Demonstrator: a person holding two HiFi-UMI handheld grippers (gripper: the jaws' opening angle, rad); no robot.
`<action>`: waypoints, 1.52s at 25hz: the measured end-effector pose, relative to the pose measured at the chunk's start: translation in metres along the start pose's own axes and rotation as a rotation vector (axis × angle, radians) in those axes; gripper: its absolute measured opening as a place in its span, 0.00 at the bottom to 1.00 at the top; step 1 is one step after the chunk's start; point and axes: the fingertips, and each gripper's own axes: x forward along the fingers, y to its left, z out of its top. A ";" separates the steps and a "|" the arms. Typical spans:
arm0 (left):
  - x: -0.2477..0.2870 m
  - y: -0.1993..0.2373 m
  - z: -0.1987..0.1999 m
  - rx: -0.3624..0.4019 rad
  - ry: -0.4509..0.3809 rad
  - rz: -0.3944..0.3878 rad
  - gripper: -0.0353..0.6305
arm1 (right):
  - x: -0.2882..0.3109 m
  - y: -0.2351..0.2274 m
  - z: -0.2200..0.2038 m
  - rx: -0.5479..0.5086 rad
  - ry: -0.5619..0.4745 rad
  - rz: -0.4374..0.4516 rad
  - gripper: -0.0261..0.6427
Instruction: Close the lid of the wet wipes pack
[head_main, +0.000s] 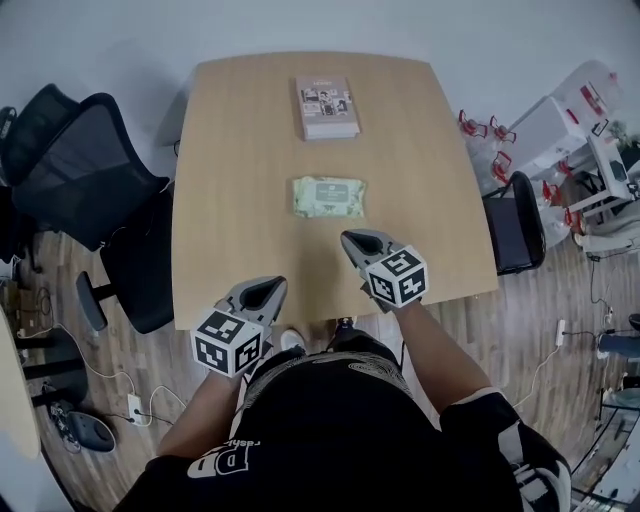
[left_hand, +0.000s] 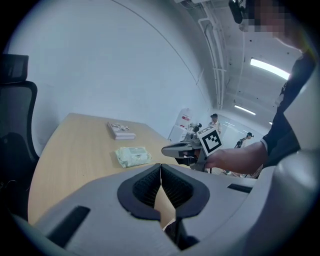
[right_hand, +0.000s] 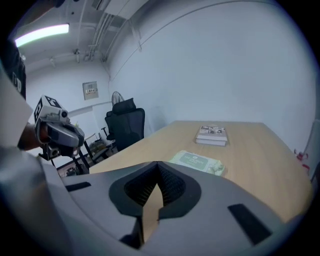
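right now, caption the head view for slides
Left gripper, right gripper, both shut, facing pale green wipes pack on wooden table

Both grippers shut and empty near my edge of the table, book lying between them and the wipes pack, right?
Not quite: the head view shows the wipes pack lying between the grippers and the book, which is farther away. The rest holds: left gripper and right gripper are shut and empty near your edge of the table.
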 end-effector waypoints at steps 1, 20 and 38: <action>-0.002 -0.003 0.001 0.009 -0.004 -0.012 0.08 | -0.008 0.006 0.000 0.030 -0.018 -0.005 0.05; -0.027 -0.066 0.004 0.091 -0.064 -0.104 0.08 | -0.108 0.095 0.013 0.112 -0.206 0.015 0.04; -0.040 -0.159 -0.034 0.068 -0.095 0.011 0.08 | -0.226 0.129 -0.035 0.077 -0.212 0.088 0.05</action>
